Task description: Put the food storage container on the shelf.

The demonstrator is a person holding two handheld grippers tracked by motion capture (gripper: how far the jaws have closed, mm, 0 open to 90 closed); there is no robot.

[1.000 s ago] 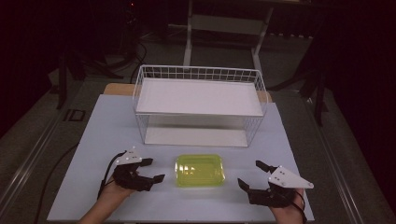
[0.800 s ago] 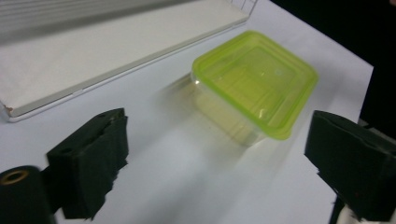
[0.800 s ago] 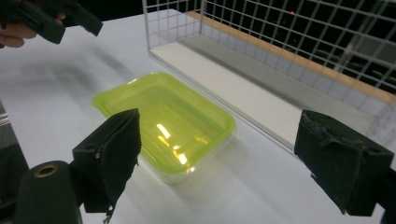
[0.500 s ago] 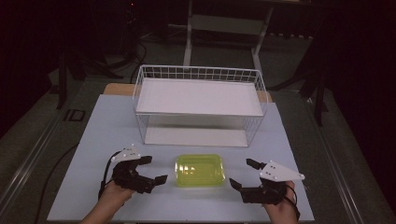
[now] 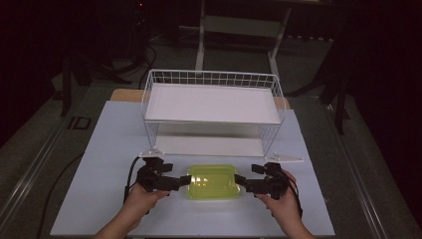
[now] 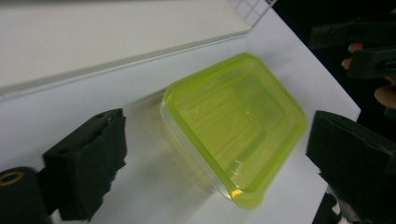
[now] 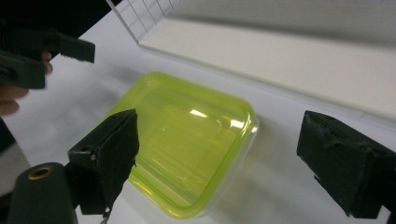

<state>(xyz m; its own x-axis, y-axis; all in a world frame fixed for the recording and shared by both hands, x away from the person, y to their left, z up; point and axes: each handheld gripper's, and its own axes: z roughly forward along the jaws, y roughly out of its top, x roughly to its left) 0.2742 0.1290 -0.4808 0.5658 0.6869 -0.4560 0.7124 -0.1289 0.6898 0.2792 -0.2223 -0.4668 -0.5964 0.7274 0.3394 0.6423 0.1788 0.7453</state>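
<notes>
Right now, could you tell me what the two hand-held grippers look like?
Both the left gripper and right gripper are black, each with two blocky jaws faced in rough dark foam pads. A black cable trails from the left one. The forearms are bare, without sleeves.

In the high view the white table (image 5: 109,149) is evenly and softly lit from above, while everything around it from nine through twelve to three o'clock sinks into near black. The picture is grainy and a little soft. The wire basket (image 5: 211,79) throws a faint shadow toward six o'clock. The green container (image 5: 211,181) glows as the brightest colour. In the left gripper view the container (image 6: 233,126) carries a small hot glint at six o'clock, and the near foam pads (image 6: 88,172) are blurred. In the right gripper view two white glare spots sit on the lid (image 7: 196,113) toward one o'clock; the far shelf edge is soft.
</notes>
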